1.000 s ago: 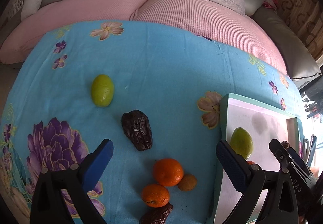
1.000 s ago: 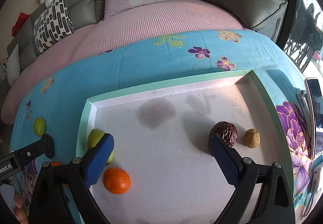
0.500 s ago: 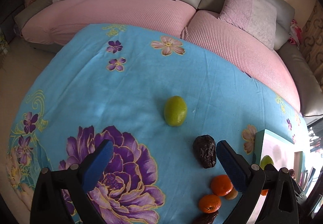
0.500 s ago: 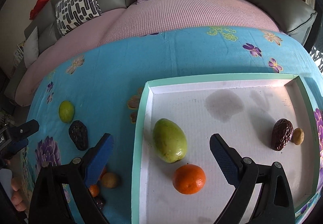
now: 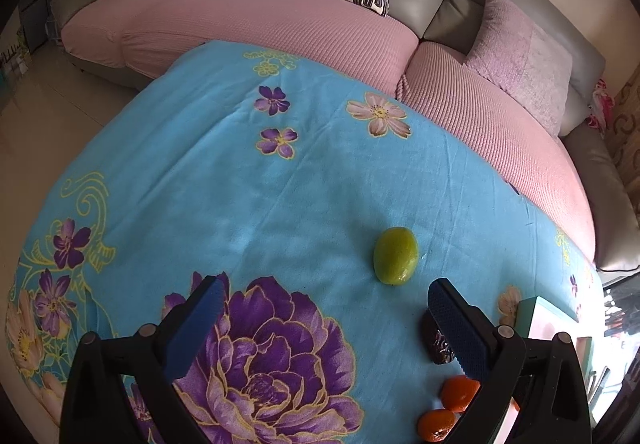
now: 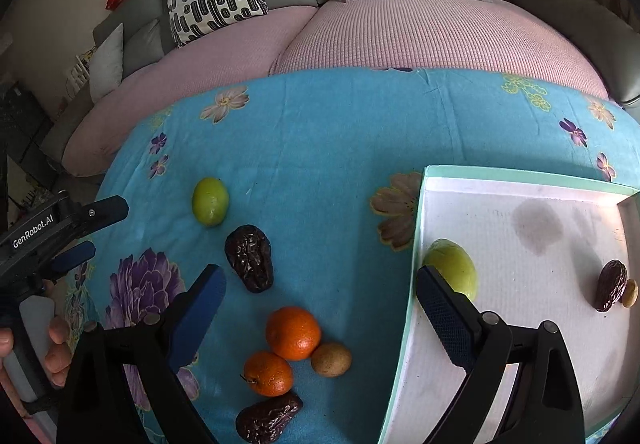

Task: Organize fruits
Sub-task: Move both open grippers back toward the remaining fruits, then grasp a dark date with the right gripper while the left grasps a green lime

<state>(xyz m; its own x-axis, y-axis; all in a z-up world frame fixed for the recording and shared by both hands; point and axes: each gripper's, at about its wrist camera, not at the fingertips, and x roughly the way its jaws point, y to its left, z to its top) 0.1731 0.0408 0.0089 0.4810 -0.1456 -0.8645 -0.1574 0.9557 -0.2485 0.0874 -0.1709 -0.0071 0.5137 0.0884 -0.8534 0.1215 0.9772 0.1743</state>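
Fruit sort partway done: some pcs sitting in the tray, more still waiting on the cloth.

In right wrist view the tray [image 6: 520, 180] is occupying the right side, holding a green fruit [image 6: 456, 268] by its left wall, plus a dark date [image 6: 610, 286] touching a small tan fruit [image 6: 631, 293] at far right; an orange seen in it 0.5 s ago is now hidden or out of frame. Left on the blue floral cloth [image 6: 340, 148]: green lime-like fruit [image 6: 210, 201], big date [image 6: 250, 258], two oranges [image 6: 293, 333] [image 6: 268, 373], a tan fruit [image 6: 331, 360], another date [image 6: 268, 420] at bottom centre. Right gripper [image 6: 320, 296] is hanging wide open, empty, now swinging left off the tray toward the loose pile. Left gripper [image 5: 322, 302] is also gaping, gripping nothing, panning further left so the lime [image 5: 395, 261] is sliding to its right-centre; the person's hand [image 6: 52, 348] is holding it at lower left.
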